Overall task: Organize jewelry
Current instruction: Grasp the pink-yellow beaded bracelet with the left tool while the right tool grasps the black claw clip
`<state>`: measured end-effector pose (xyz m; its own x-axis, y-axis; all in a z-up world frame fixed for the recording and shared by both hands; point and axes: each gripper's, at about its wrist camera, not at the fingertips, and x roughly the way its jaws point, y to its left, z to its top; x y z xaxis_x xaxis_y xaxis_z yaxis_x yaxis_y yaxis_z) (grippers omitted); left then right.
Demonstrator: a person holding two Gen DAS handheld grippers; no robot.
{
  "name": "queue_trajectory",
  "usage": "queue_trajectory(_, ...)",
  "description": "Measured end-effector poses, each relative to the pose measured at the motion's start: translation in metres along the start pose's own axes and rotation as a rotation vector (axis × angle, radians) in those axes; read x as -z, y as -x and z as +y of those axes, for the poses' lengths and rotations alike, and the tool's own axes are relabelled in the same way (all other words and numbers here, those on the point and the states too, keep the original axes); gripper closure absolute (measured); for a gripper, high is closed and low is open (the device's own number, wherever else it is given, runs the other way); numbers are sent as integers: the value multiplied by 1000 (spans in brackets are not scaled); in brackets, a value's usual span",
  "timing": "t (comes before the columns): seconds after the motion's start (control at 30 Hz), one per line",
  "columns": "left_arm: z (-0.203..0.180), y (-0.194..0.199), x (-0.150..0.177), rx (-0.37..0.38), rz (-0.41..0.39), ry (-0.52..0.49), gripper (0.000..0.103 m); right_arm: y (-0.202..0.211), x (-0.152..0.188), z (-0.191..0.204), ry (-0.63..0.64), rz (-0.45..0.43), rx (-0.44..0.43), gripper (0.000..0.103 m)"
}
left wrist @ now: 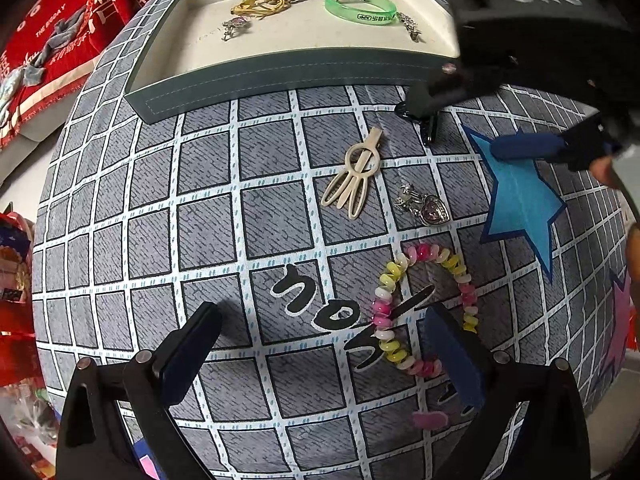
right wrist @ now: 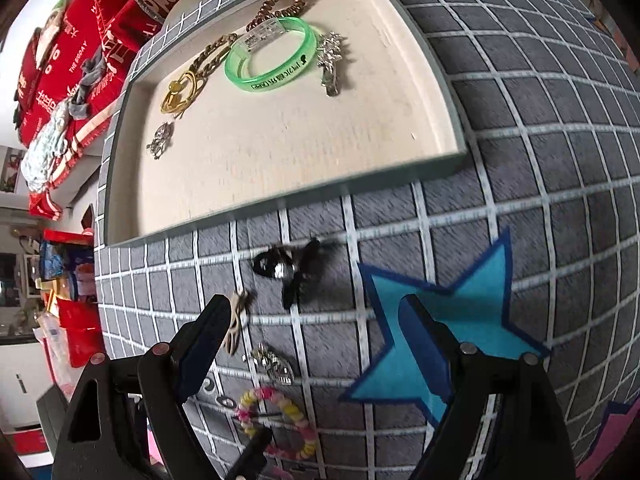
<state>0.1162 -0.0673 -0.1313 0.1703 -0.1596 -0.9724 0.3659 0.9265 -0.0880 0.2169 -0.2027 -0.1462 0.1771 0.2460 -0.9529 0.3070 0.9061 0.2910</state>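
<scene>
"DAS" reads on the right gripper [left wrist: 472,128]; both grippers' fingers apart, left gripper [left wrist: 316,360] too (holding nothing).

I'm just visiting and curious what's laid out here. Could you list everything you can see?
Tray: one, grey rim, cream inside, far end of the cloth.
Bangle: one, clear green, in the tray.
Chain bracelet: one, bronze, in the tray.
Coil hair tie: one, brown, in the tray.
Gold hoops: one cluster, yellow-gold, in the tray.
Silver brooches: two, one at each side of the tray.
Claw clip: one, black, on the cloth near the tray.
Hair clip: one, cream, on the cloth.
Heart pendant: one, silver, beside the hair clip.
Bead bracelet: one, pink, yellow and white, nearest.
Cloth: one, grey checked, blue star.
Left gripper: open.
Right gripper: open.
</scene>
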Motion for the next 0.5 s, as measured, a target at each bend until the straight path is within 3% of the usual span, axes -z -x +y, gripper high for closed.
queue_trajectory(0.17, -4, -1, 5, -8, -3, -9, 0, -4, -7, 10, 29, -27, 50, 17)
queue_trajectory(0.3, -10, -4, 6, -21, -5, -21, 0, -6, -9, 18, 60, -47, 98, 29)
queue_trajectory(0.4, -12, -5, 6, -29, -6, -26, 0, -7, -11, 26, 95, -58, 138, 45)
queue_trajectory(0.47, -14, -5, 6, -43, -9, -30, 0, -7, -11, 29, 117, -68, 175, 66)
queue_trajectory(0.5, -15, -4, 7, -55, -12, -35, 0, -7, -12, 29, 121, -72, 183, 70)
